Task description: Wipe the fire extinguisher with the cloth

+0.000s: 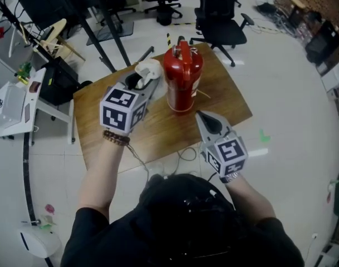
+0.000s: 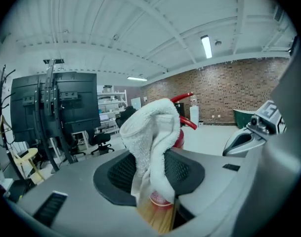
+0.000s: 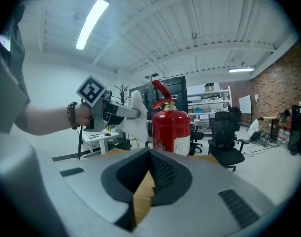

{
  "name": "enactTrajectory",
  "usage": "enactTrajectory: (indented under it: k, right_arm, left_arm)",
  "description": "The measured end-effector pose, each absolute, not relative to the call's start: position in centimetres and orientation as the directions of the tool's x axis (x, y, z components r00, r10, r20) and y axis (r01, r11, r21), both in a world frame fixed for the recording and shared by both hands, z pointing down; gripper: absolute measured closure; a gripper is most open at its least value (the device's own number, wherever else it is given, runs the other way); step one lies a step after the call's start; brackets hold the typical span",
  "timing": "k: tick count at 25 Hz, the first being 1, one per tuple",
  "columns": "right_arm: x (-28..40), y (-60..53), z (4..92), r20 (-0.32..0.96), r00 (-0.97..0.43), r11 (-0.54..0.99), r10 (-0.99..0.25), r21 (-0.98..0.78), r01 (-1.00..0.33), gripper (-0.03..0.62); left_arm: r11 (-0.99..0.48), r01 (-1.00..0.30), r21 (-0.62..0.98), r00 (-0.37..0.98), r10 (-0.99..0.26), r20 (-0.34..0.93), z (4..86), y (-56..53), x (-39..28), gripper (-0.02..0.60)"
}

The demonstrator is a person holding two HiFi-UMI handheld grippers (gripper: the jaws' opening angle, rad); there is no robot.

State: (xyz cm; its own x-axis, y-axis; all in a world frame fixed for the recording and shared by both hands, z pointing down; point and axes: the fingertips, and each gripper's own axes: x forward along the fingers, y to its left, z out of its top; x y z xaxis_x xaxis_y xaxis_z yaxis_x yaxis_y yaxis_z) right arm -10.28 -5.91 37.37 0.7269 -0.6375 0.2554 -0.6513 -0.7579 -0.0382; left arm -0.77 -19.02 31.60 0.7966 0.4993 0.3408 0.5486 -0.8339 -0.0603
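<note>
Head view: left tool (image 1: 145, 79) clamps cloth (image 1: 150, 67) beside extinguisher (image 1: 183, 79) top; right tool (image 1: 199, 114) closed, empty.

counter (image 1: 163, 132): wooden, set on a pale floor (image 1: 291, 93) | office chair (image 1: 220, 15): black, placed beyond the counter's far corner | second chair (image 1: 163, 1): parked further beyond the counter | white desk (image 1: 13, 107): seen left of the counter | cable (image 1: 183, 154): looped at the counter's near edge | brick wall (image 2: 229, 90): seen far behind the counter
</note>
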Motion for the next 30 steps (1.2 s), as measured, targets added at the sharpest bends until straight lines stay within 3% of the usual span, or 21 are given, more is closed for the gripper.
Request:
enactTrajectory:
  k: [12,30]
  right_arm:
    - [-8.7,-7.6,35.9,0.235,0.827,-0.851,-0.51,-0.002,-0.525,0.576]
    - [-7.9,-9.9,37.2,0.286,0.843,-0.878,-0.455,0.017,-0.479,0.576]
  left_arm:
    - [-0.687,0.716,-0.125,0.683,0.651,0.331,28.1,-16.5,2.6,0.436]
    - [-0.597,0.789,-0.144,0.595,0.684,0.422,32.5,-17.1,3.3,0.437]
